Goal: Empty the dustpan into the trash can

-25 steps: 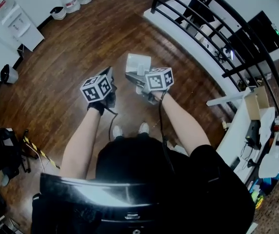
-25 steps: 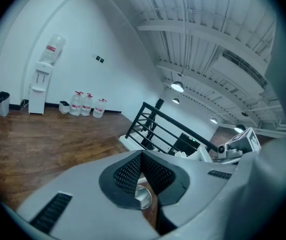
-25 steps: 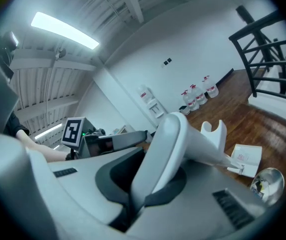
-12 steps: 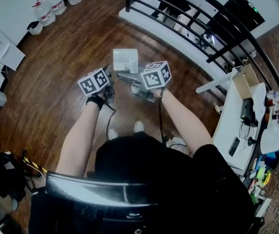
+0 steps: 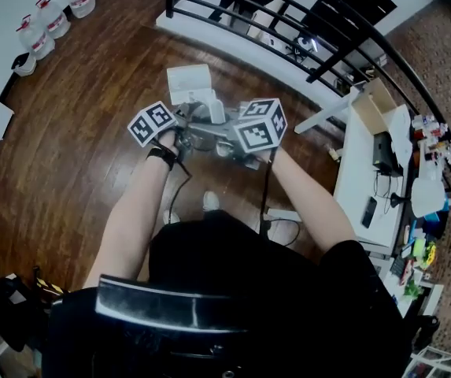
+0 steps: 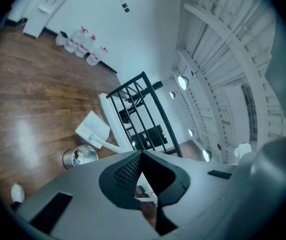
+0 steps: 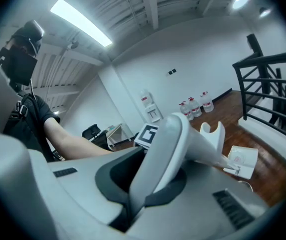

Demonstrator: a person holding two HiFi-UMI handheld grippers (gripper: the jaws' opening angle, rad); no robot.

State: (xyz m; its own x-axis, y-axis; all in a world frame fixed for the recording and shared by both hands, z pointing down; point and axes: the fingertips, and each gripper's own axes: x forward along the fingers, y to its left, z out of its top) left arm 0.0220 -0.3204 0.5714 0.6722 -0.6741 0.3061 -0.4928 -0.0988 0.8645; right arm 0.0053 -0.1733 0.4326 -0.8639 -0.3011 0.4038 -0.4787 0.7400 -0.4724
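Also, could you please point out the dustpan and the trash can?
dustpan (image 6: 93, 128), left gripper view, on its white pan.
trash can (image 6: 67, 160), left gripper view, on its metal side wall.

No legible writing in any view.
The left marker cube (image 5: 156, 123) and right marker cube (image 5: 261, 126) bear only black-and-white square patterns. The dustpan (image 7: 242, 161) carries a sticker with faint reddish print, too blurred to read. The red labels on the water bottles (image 5: 40, 34) are too small to read.
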